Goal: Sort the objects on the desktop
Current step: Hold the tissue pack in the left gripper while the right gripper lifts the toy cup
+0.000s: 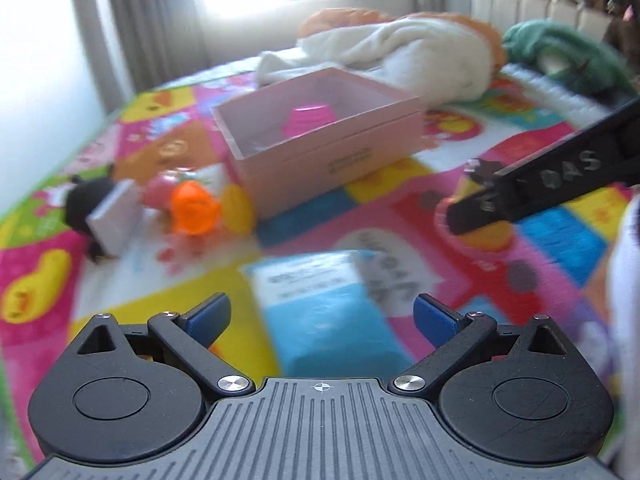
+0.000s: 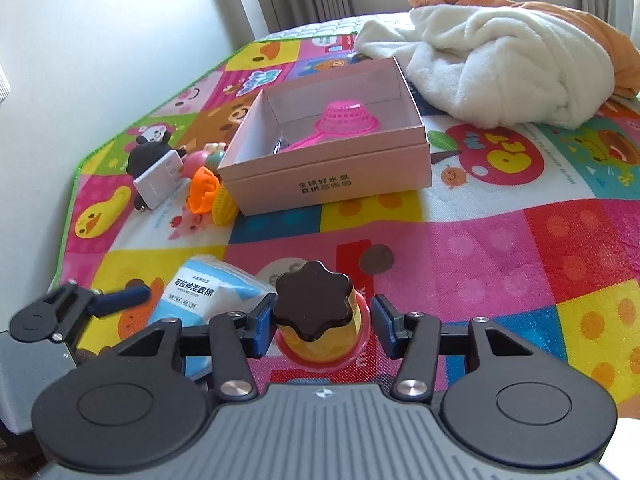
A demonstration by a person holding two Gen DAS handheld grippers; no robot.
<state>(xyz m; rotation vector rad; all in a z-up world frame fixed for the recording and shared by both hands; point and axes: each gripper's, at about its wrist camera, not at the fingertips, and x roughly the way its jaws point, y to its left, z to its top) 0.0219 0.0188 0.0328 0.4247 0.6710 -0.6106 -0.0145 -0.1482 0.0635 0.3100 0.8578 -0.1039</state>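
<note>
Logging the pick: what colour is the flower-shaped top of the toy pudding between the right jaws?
Dark brown flower-shaped top; clearest in right wrist view.

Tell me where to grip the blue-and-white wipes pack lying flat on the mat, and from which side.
Grip the wipes pack across its narrow width, on the two long side edges, coming down from above at its near end. It lies flat and soft, lengthwise ahead of the open left gripper, and its width looks to fit between the fingers. The right gripper brackets the pudding toy.

Black gripper (image 2: 324, 326) linkages, blue pads (image 2: 262, 326), silver screws, ribbed grey housing.
</note>
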